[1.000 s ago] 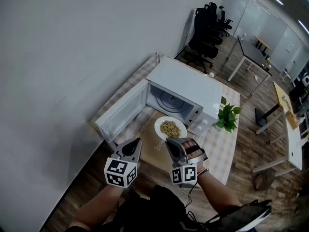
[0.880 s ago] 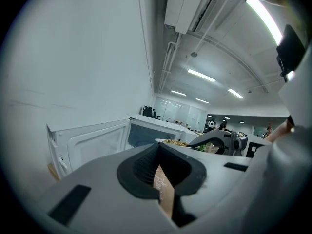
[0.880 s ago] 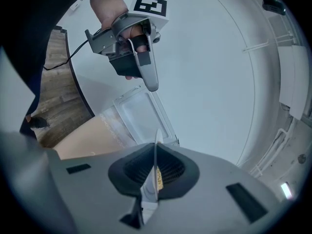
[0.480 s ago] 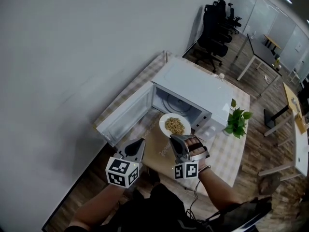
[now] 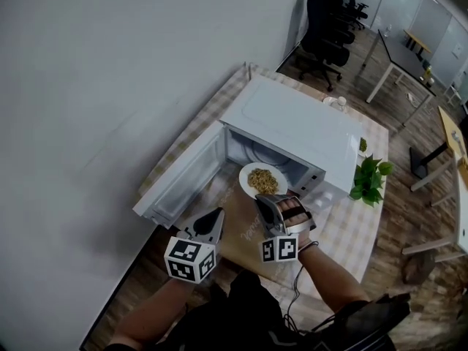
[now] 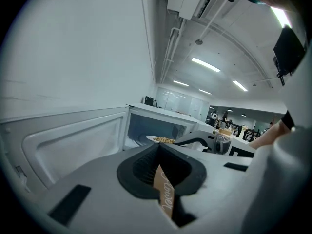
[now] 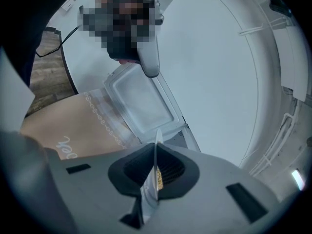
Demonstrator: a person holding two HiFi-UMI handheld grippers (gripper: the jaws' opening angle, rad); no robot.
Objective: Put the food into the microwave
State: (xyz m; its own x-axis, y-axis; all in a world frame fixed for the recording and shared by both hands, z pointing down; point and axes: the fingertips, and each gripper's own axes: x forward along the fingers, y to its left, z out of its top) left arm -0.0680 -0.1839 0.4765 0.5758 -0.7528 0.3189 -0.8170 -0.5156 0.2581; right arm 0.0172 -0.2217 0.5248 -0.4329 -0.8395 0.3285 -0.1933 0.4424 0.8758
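Note:
A white plate of noodles (image 5: 262,180) hangs level right in front of the white microwave's (image 5: 292,126) open cavity. My right gripper (image 5: 274,199) is shut on the plate's near rim; in the right gripper view the rim (image 7: 155,179) stands edge-on between the jaws. The microwave door (image 5: 183,178) is swung fully open to the left. My left gripper (image 5: 212,221) hovers over the brown mat (image 5: 238,229), left of the plate, jaws together and holding nothing. The left gripper view shows the plate (image 6: 163,140) before the cavity (image 6: 156,126) and the door (image 6: 73,140).
The microwave stands on a checked tablecloth (image 5: 344,225) against a white wall. A potted plant (image 5: 369,178) sits to its right, and a small bottle (image 5: 338,102) behind it. Office chairs (image 5: 329,13) and desks stand farther back.
The right gripper has carried the plate forward, from over the mat up to the mouth of the microwave. The left gripper has stayed low beside it.

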